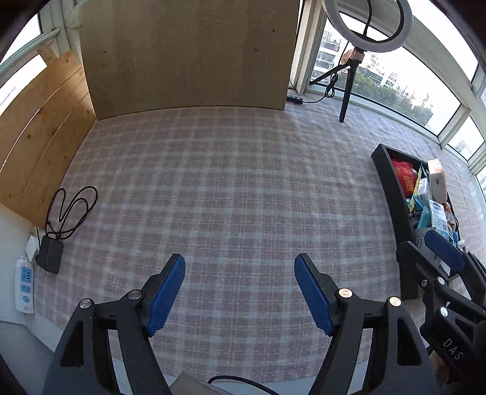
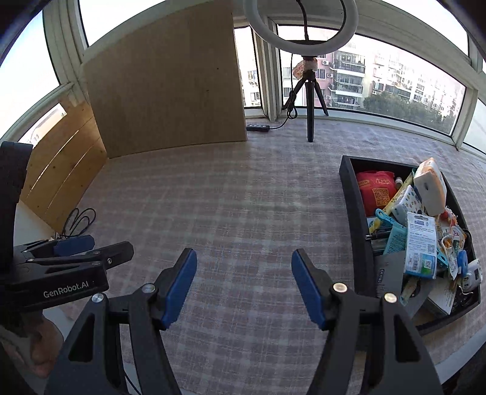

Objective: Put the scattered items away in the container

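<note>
Left wrist view, nearest first: the left hand-held gripper (image 1: 240,291) fills the lower frame with its blue-padded jaws spread wide and nothing between them, only checked cloth below. At the lower right edge the right hand-held gripper (image 1: 437,258) shows from the side, one blue pad over the near end of the container (image 1: 391,182). Right wrist view gives the same gripper (image 2: 244,288) in the lower middle, jaws wide apart and empty, while the left one sits at the left edge, gripped by a hand (image 2: 36,349) in the lower left corner.

Beyond the jaws the surface (image 2: 243,197), covered with a pink and grey plaid cloth, lies bare across the middle of both frames. The black container stands at the right, heaped with scattered items (image 2: 422,231): a red packet, small boxes, labelled sachets, a white and orange block.

At the left edge of the left wrist view a power adapter (image 1: 50,253) with a looped cable lies beside a white power strip (image 1: 24,285). Farther back, wooden boards (image 1: 188,54) stand upright, and a ring light (image 2: 303,24) on a tripod rises before the windows at the upper right.
</note>
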Available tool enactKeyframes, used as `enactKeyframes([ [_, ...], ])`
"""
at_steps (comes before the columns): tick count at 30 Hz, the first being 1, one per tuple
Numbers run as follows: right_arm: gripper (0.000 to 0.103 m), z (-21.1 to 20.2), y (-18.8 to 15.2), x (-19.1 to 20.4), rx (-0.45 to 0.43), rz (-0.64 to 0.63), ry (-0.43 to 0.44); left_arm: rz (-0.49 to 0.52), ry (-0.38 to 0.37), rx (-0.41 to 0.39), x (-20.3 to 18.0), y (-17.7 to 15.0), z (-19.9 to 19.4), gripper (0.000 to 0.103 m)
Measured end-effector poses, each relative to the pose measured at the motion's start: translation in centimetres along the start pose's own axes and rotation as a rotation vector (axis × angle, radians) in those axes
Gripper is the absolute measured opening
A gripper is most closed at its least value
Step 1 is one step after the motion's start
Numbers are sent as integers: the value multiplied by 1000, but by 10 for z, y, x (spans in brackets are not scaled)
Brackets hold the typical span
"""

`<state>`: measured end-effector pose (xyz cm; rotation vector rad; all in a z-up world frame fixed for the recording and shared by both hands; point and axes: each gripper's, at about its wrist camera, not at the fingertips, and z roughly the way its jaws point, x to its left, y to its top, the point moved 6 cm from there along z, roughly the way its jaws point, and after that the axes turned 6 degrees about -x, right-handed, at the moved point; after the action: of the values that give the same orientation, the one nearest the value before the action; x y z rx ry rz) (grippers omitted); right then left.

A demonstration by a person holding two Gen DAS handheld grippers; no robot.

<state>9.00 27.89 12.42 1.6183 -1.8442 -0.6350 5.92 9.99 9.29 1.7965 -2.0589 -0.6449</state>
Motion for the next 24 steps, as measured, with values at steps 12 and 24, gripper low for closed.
enactKeyframes([
  [12,64,-4,-5,62,-21,-2,34,-51,33,-55,60,-15,-28,74],
  [24,65,2,-5,90,-25,-2,27,-52,24,-67,77,-11,-28,74],
])
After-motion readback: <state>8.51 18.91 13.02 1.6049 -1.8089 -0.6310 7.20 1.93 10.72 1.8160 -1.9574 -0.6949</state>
